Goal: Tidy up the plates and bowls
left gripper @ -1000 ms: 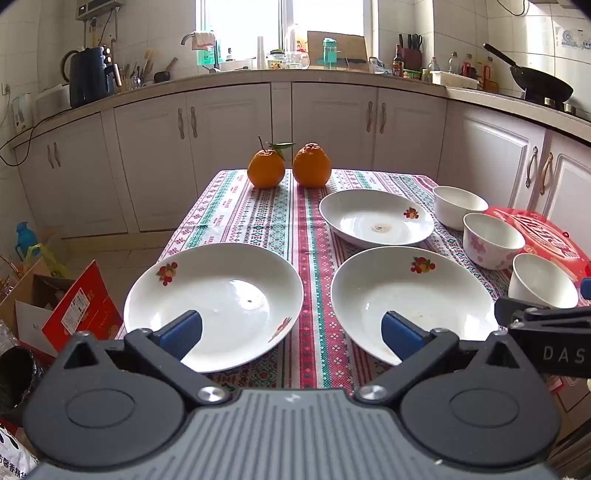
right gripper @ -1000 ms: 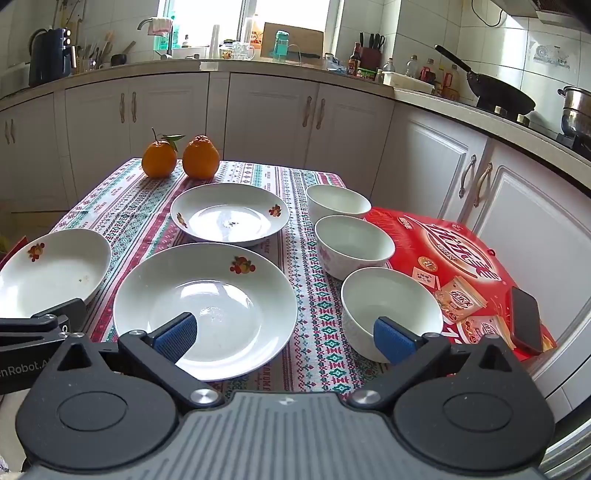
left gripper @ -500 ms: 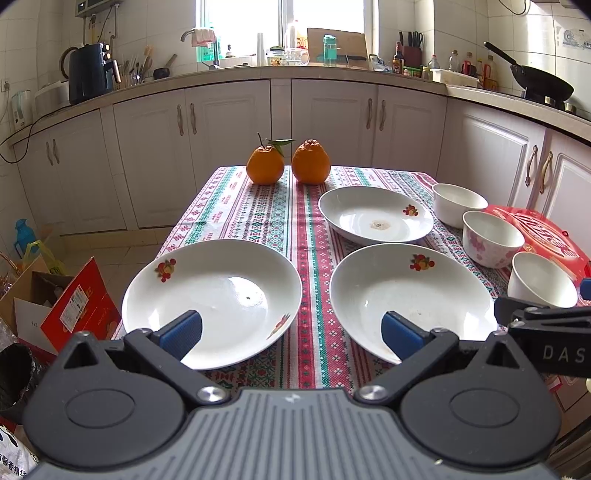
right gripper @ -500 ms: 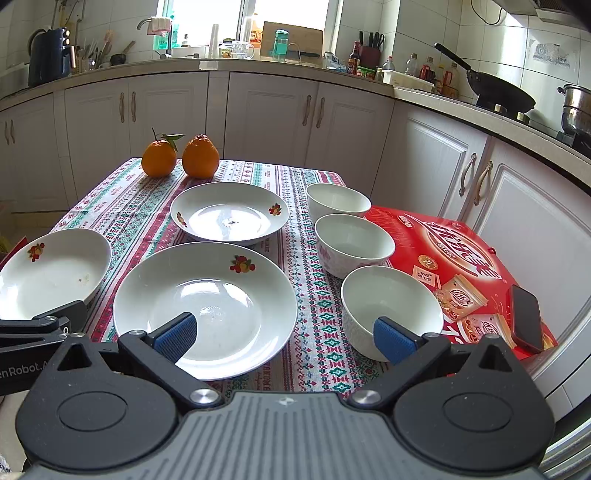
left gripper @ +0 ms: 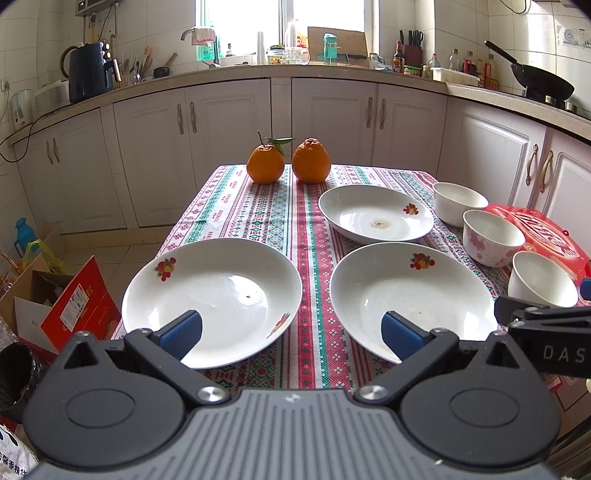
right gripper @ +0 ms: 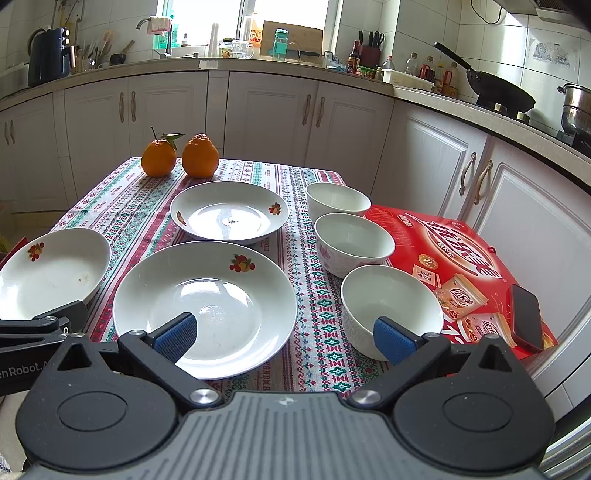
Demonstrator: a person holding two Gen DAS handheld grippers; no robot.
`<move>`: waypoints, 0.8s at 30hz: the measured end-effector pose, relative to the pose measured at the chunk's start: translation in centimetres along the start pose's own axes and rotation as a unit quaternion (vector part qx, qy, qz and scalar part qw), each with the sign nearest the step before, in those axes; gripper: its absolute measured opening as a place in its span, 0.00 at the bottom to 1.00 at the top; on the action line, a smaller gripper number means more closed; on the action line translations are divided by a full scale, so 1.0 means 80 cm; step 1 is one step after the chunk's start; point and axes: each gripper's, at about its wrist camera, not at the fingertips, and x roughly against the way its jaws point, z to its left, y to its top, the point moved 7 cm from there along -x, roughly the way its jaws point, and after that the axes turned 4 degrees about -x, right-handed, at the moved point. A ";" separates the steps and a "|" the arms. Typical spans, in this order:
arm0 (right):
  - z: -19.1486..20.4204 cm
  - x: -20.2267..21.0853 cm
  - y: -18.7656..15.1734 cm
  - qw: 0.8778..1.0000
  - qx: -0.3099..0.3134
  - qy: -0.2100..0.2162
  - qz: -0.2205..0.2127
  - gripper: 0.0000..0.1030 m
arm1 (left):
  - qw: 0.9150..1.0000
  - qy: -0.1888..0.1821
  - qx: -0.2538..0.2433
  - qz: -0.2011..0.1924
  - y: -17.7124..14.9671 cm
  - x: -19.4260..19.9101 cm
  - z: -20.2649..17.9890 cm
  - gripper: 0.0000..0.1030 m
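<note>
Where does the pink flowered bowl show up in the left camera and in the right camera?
Left wrist: pink flowered bowl at right edge, middle of three bowls.
Right wrist: right of center, again the middle bowl.
Shared landmark: two oranges at the table's far end.

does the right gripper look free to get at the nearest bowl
Probably yes. The right gripper has its jaws open and empty, and the nearest bowl sits just ahead by its right finger, apart from the other bowls, with nothing lying between.

White cabinets line tiled walls; a bright window lights the counter.
</note>
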 end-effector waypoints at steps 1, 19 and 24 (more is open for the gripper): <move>0.000 0.000 0.000 1.000 0.000 0.000 0.000 1.00 | 1.000 0.000 0.000 0.000 0.000 0.000 0.000 0.99; 0.001 0.002 0.000 1.000 0.000 0.001 0.001 1.00 | 1.000 0.000 0.000 0.001 -0.001 -0.001 0.000 0.99; -0.001 -0.004 -0.005 1.000 -0.001 0.001 0.002 1.00 | 1.000 0.000 0.000 0.001 -0.001 -0.001 0.000 0.99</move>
